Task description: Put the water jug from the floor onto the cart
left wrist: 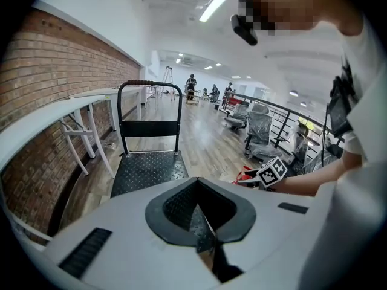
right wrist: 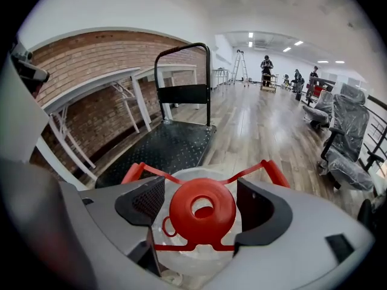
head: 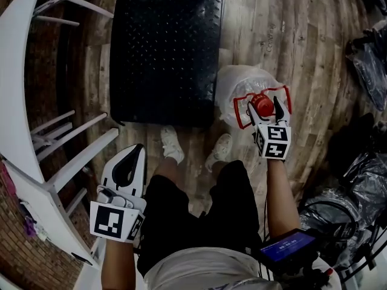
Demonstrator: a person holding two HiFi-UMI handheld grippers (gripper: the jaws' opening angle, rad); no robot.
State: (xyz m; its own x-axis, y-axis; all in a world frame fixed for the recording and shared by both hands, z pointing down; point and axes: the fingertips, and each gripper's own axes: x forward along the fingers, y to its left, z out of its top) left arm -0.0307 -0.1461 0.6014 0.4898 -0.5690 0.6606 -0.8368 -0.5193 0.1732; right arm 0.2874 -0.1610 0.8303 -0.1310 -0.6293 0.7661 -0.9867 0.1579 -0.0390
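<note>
Right gripper (right wrist: 202, 205): fingers (right wrist: 143, 202) spread wide, not pressing on anything. The red cap (right wrist: 180, 213) of the water jug (head: 233, 89) sits in the gap between them, roughly centred, with clear space to each pad. The thin red carry handle (right wrist: 266, 169) runs out past both fingers to left and right; whether it touches them, cannot tell. The jug's clear body shows below and beyond the cap. In the head view the jug stands upright on the wooden floor (head: 284, 35), just right of the near right corner of the cart (head: 163, 53) and just beyond the person's right shoe (head: 221, 148). The black studded cart deck carries no load; its upright handle bar (right wrist: 184, 50) stands at the far end. Left gripper (head: 126, 169): fingers pressed together at the tips, nothing between them, held low at the near left, well apart from the jug and near the white table (head: 15, 71). A brick wall (right wrist: 91, 101) runs behind the table.
</note>
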